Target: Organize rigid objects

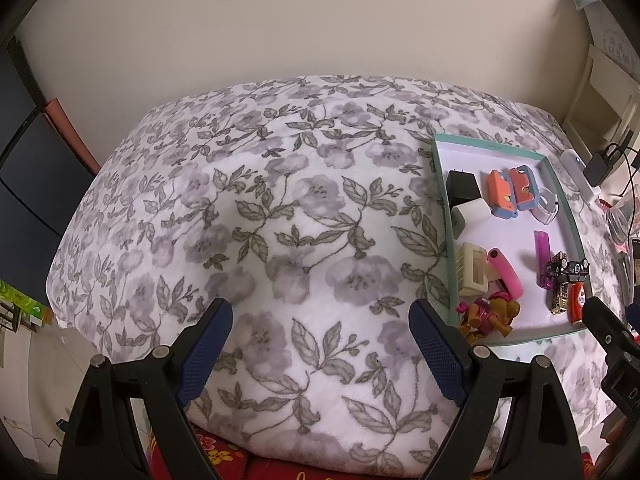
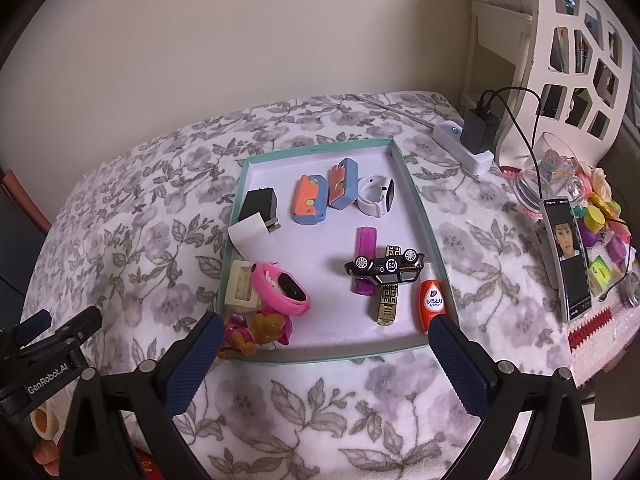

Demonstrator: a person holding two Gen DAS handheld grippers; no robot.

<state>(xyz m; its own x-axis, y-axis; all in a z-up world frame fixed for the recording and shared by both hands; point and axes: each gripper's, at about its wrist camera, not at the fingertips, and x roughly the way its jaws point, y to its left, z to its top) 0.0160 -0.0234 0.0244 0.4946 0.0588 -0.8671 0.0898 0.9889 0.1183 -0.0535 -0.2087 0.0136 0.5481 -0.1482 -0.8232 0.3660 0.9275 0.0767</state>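
Note:
A shallow teal-rimmed tray [image 2: 416,216] lies on the floral blanket and holds several small objects: a black charger [image 2: 259,204], a white charger [image 2: 251,237], two orange-and-blue cases [image 2: 310,200], a white watch [image 2: 376,196], a pink watch [image 2: 282,286], a toy dog [image 2: 256,330], a purple lighter [image 2: 366,248], a black toy car [image 2: 386,267] and a red bottle [image 2: 431,300]. My right gripper [image 2: 326,348] is open and empty, just before the tray's near edge. My left gripper [image 1: 320,332] is open and empty over bare blanket, left of the tray [image 1: 440,208].
A white power strip [image 2: 464,148] with a black adapter [image 2: 478,128] and cable lies behind the tray. A phone [image 2: 568,256], a glass jar [image 2: 548,172] and colourful trinkets stand at the right. A white shelf [image 2: 580,60] rises at the back right.

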